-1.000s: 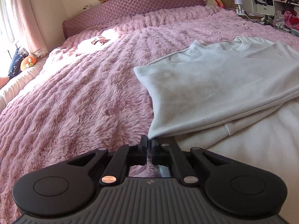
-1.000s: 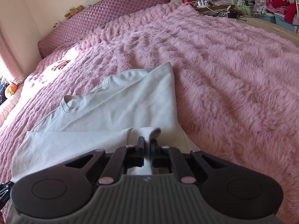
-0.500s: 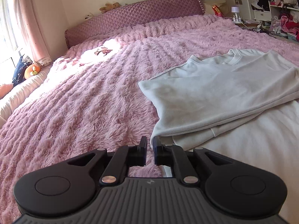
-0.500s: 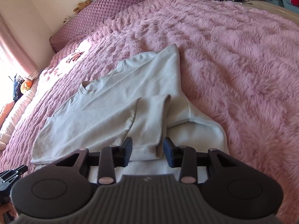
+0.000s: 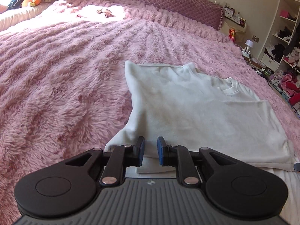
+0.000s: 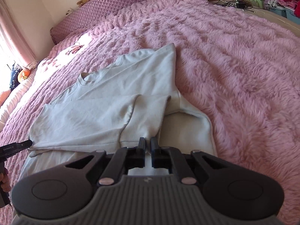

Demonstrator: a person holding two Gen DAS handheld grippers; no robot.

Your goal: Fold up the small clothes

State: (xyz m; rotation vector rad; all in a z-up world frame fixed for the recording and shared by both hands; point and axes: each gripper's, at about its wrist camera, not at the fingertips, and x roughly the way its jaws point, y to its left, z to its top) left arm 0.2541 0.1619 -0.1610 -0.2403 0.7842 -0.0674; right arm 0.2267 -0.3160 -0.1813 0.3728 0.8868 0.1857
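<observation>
A pale white sweatshirt (image 5: pixel 196 112) lies on the pink furry bedspread (image 5: pixel 65 84), with its left side folded in over the body. My left gripper (image 5: pixel 151 151) is at the shirt's near left corner. Its blue-padded jaws are opening, the cloth lies under the gap, and the pads do not press on it. In the right wrist view a sleeve (image 6: pixel 146 116) is folded down across the sweatshirt (image 6: pixel 93 116). My right gripper (image 6: pixel 148 143) is shut on the sleeve's cuff. The left gripper (image 6: pixel 28 142) shows at the cloth's far left corner.
A quilted purple headboard (image 6: pixel 116 5) runs along the back. Sunlight falls on the bedspread near a small item (image 5: pixel 105 13). Shelves with clothes (image 5: pixel 285 43) and a nightstand with a lamp (image 5: pixel 249 44) stand to the right. A curtain (image 6: pixel 15 37) hangs at the left.
My left gripper rolled and its jaws parted, letting go of the shirt's corner. My right gripper opened wide over the sleeve cuff, then shut on it.
</observation>
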